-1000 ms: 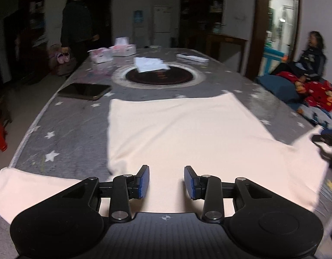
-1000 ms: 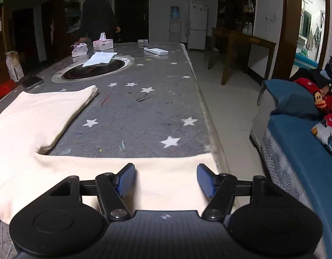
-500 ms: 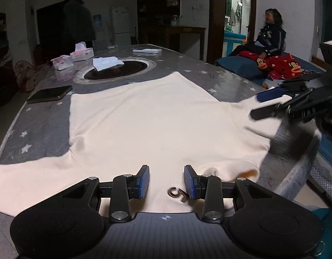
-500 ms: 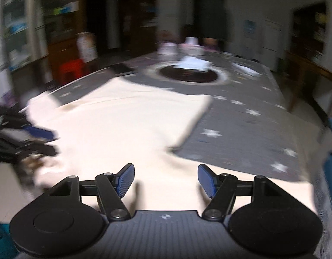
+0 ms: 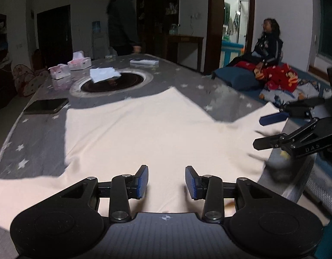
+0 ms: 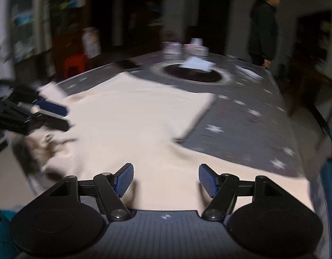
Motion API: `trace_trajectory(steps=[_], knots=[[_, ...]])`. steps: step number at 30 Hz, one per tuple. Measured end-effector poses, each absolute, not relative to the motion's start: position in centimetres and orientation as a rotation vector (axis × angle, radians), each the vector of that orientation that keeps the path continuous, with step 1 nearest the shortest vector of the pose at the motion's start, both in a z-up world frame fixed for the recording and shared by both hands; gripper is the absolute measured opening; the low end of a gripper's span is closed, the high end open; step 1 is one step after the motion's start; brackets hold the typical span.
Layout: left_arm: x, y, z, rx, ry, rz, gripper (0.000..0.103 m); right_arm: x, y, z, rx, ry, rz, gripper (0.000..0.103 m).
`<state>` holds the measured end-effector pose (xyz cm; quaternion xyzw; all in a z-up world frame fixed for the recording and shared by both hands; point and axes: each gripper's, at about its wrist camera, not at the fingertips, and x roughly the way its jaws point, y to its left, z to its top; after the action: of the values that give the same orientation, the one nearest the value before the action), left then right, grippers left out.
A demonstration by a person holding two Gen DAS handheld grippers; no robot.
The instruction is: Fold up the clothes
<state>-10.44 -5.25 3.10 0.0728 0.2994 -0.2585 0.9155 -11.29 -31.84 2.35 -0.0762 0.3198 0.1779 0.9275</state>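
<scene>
Right now the left gripper point(image 5: 166, 181) has its blue pads apart with nothing pinched between them; the gap is widening a little, and only flat cloth lies beneath. The right gripper point(image 6: 164, 179) stands wider, its jaws also parted and clamping nothing, hovering above the cloth near the table's edge. From the left wrist view that same right gripper point(image 5: 267, 129) pokes in from the right side, its fingers over the garment's right sleeve, though blur hides whether they touch it.

Beneath both lies the cream shirt point(image 5: 144, 133), spread flat on its front or back across the near end of the table point(image 5: 42, 133), body running away from the grippers, one sleeve stretched out to the left and the other to the right. The cloth near the collar end looks rumpled in the right wrist view.

Beyond the hem sits a round dark inset point(image 5: 113, 82) in the starred grey tabletop, with a white paper point(image 5: 104, 74) resting on its rim. A dark phone point(image 5: 46, 105) lies left of the shirt, apart from it. Two tissue boxes point(image 5: 79, 63) stand farther back. One person point(image 5: 123, 17) stands at the far end; another point(image 5: 268, 43) sits off to the right beside a red blanket point(image 5: 280, 77).
</scene>
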Motion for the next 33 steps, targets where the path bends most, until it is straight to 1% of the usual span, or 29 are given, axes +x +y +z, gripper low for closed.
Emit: trace_trajectory(steps=[6, 11, 15, 18, 19, 22, 24, 26, 29, 33], knots=[[-9.5, -8.8, 2.9, 0.150, 0.616, -0.603, 0.044, -11.2, -38.7, 2.0, -0.041, 0.659, 0.081, 0.067], [-9.5, -11.2, 2.3, 0.162, 0.630, -0.654, 0.047, -11.3, -43.6, 0.9, 0.051, 0.675, -0.125, 0.062], [-9.6, -12.3, 1.9, 0.180, 0.644, -0.674, 0.049, -11.6, -45.4, 0.3, 0.094, 0.694, -0.155, 0.057], [-9.8, -12.8, 1.6, 0.196, 0.651, -0.684, 0.050, -11.7, -45.9, -0.1, 0.116, 0.701, -0.151, 0.052], [-9.9, -12.9, 1.5, 0.200, 0.654, -0.687, 0.051, -11.7, -45.9, -0.2, 0.120, 0.696, -0.147, 0.047], [-10.1, -13.1, 1.2, 0.210, 0.663, -0.694, 0.051, -11.7, -45.6, -0.1, 0.119, 0.690, -0.146, 0.038], [-10.1, -13.2, 1.0, 0.214, 0.668, -0.696, 0.052, -11.5, -45.8, -0.1, 0.124, 0.685, -0.148, 0.031], [-10.2, -13.3, 0.9, 0.216, 0.670, -0.697, 0.052, -11.4, -46.0, 0.0, 0.137, 0.681, -0.146, 0.017], [-10.2, -13.3, 0.8, 0.219, 0.671, -0.696, 0.054, -11.5, -46.3, 0.1, 0.157, 0.672, -0.147, 0.013], [-10.2, -13.4, 0.7, 0.220, 0.674, -0.693, 0.056, -11.7, -46.5, 0.7, 0.175, 0.650, -0.142, 0.011]])
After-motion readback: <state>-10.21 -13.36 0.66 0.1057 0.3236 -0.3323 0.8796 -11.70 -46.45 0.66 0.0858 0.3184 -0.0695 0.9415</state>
